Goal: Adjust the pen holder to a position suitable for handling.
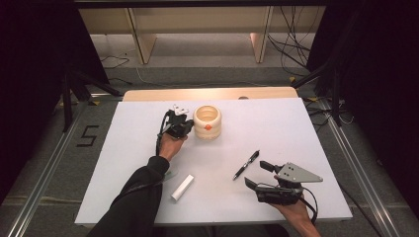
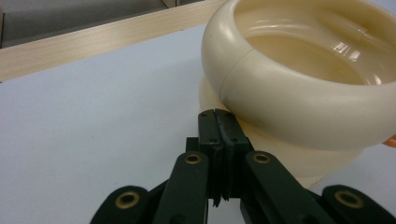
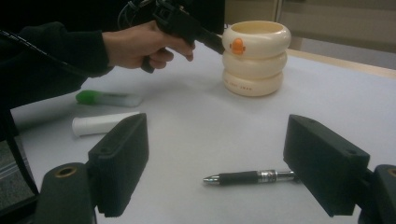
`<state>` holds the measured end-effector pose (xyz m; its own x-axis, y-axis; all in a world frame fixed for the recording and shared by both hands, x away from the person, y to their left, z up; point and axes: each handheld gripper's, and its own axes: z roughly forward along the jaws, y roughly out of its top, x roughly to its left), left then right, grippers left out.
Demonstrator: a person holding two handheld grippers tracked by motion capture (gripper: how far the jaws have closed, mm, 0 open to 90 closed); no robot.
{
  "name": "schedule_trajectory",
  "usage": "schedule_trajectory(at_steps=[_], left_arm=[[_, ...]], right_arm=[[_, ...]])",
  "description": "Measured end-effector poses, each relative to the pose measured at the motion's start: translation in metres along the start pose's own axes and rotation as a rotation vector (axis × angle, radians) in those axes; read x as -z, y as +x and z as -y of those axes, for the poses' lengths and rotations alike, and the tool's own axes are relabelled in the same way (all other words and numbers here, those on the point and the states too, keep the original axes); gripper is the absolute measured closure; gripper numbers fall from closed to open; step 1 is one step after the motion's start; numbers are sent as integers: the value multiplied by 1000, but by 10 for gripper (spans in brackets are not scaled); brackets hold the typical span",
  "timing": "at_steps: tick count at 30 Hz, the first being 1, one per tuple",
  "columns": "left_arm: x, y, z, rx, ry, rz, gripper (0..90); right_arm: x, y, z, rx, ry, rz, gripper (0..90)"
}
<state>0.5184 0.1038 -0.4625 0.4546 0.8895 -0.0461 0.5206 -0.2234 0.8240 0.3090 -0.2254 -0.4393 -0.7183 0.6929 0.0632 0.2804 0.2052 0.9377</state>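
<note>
- White table, cream ringed pot at the far middle — my left gripper pinched together, empty, touching its side.
- Right gripper gaping over the pen near me — nothing grabbed or potted yet, I'd say.

Left gripper extended forward, jaws pressed together, right gripper held near, jaws wide apart

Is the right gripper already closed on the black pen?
No, the right gripper stands open, and the pen lies on the table between its jaws.
</note>
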Motion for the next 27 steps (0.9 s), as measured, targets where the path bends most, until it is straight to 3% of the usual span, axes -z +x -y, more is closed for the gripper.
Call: schedule_trajectory(at_steps=[10,15,17,21,27], left_arm=[[-3,0,1,7,-10,-13,888],[7,11,2,21,2,-15,838],[16,16,-1,47,7,-1,796],[39,25,-6,43,15,30,692],[57,27,-7,-13,69,47,532]], right_arm=[[0,0,0,5,3,-3,229],[1,0,0,3,-3,-5,229],[1,0,0,5,-3,0,229],[2,0,-1,7,-4,1,229],[2,1,-1,11,-5,-1,229]])
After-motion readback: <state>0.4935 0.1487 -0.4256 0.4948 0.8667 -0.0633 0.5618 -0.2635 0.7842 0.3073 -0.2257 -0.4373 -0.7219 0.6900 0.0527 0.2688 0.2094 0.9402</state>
